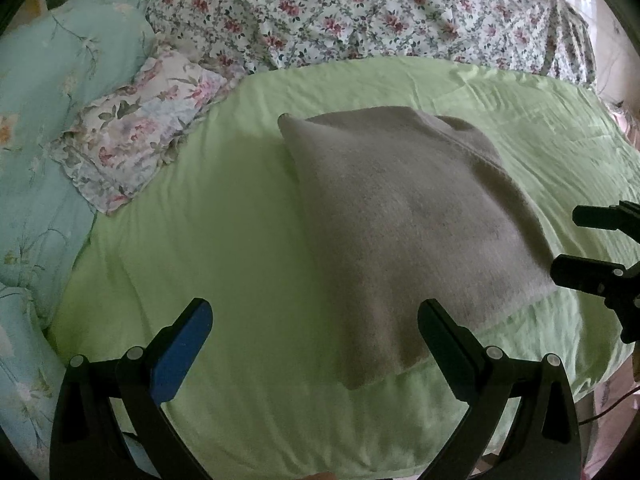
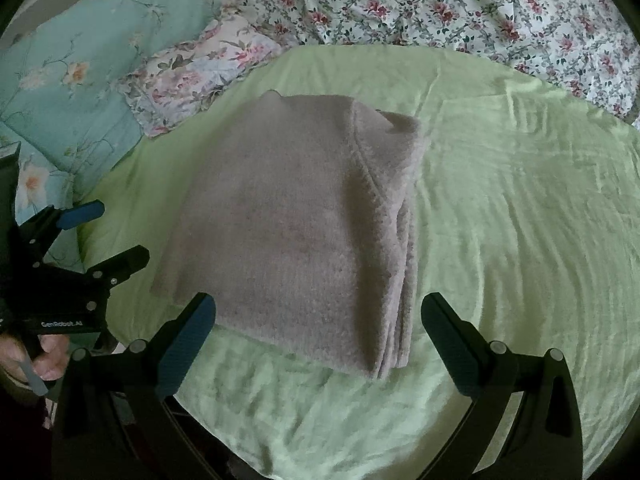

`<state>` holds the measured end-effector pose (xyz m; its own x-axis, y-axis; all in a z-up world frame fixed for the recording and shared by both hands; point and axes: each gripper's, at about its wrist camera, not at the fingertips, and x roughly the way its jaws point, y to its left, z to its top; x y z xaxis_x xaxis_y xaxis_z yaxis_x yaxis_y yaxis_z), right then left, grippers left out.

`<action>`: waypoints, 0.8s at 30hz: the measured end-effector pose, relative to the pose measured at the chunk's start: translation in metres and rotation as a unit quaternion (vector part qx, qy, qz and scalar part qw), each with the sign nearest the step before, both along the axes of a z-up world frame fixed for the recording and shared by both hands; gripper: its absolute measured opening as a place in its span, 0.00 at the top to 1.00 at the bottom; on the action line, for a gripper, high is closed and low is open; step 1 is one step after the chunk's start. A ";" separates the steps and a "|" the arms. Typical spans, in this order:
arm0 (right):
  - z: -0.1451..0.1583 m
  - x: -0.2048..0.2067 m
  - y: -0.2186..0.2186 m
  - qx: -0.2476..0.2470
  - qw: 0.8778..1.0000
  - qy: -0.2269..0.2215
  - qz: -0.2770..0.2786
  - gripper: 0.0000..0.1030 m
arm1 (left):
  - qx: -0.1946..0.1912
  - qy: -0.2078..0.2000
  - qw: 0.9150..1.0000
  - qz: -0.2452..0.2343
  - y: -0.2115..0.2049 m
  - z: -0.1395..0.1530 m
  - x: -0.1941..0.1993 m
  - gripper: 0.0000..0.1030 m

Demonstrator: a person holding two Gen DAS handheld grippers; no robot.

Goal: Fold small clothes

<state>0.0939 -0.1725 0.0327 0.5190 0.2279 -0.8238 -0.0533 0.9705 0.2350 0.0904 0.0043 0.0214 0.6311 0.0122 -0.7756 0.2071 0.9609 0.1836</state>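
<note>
A grey fleecy garment (image 1: 404, 220) lies folded into a thick rectangle on the light green sheet (image 1: 224, 208); in the right wrist view (image 2: 292, 232) its stacked layers show along its right edge. My left gripper (image 1: 316, 320) is open and empty, just short of the garment's near left corner; it also shows at the left of the right wrist view (image 2: 116, 232). My right gripper (image 2: 318, 312) is open and empty, just short of the garment's near edge; it also shows at the right edge of the left wrist view (image 1: 568, 240).
A small floral pillow (image 1: 136, 136) lies left of the garment. A pale blue flowered quilt (image 1: 44, 120) lies along the left side. A white flowered cover (image 1: 360, 12) is bunched behind the green sheet. The bed's near edge is just below my grippers.
</note>
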 end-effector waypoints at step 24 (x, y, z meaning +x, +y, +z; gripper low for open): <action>-0.025 0.055 -0.047 0.112 0.988 -0.005 -0.106 0.33 | -0.081 0.039 0.995 0.045 0.029 -0.019 0.057 0.01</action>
